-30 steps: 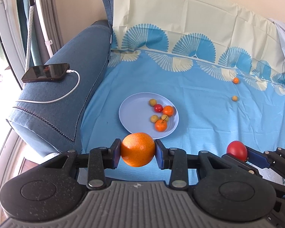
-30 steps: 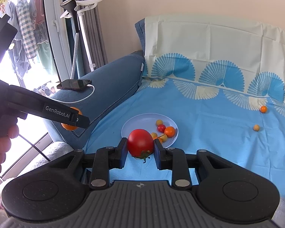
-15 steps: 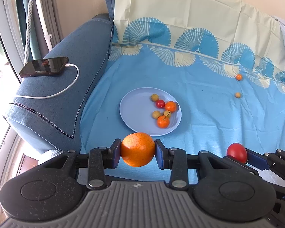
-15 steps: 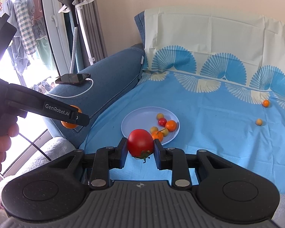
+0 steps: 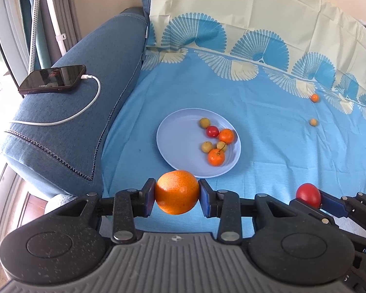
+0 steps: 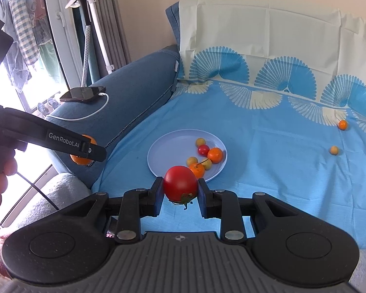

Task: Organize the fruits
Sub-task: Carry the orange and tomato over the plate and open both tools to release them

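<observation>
Two handheld grippers each carry a fruit above a blue sofa cover, near a plate of small fruits.

The left gripper [image 5: 177, 192] is clamped on a round orange [image 5: 177, 192], pads pressing both its sides. The right gripper [image 6: 180, 187] is closed narrowly on a red tomato [image 6: 180, 183] whose green stem end points down, its axis roughly upright. Both fruits hang in the air, just short of the pale blue plate [image 5: 180, 144], which lies flat holding six small fruits. Two more small fruits [image 5: 313, 122] lie on the cover [image 5: 268, 146], well apart from the plate.
</observation>
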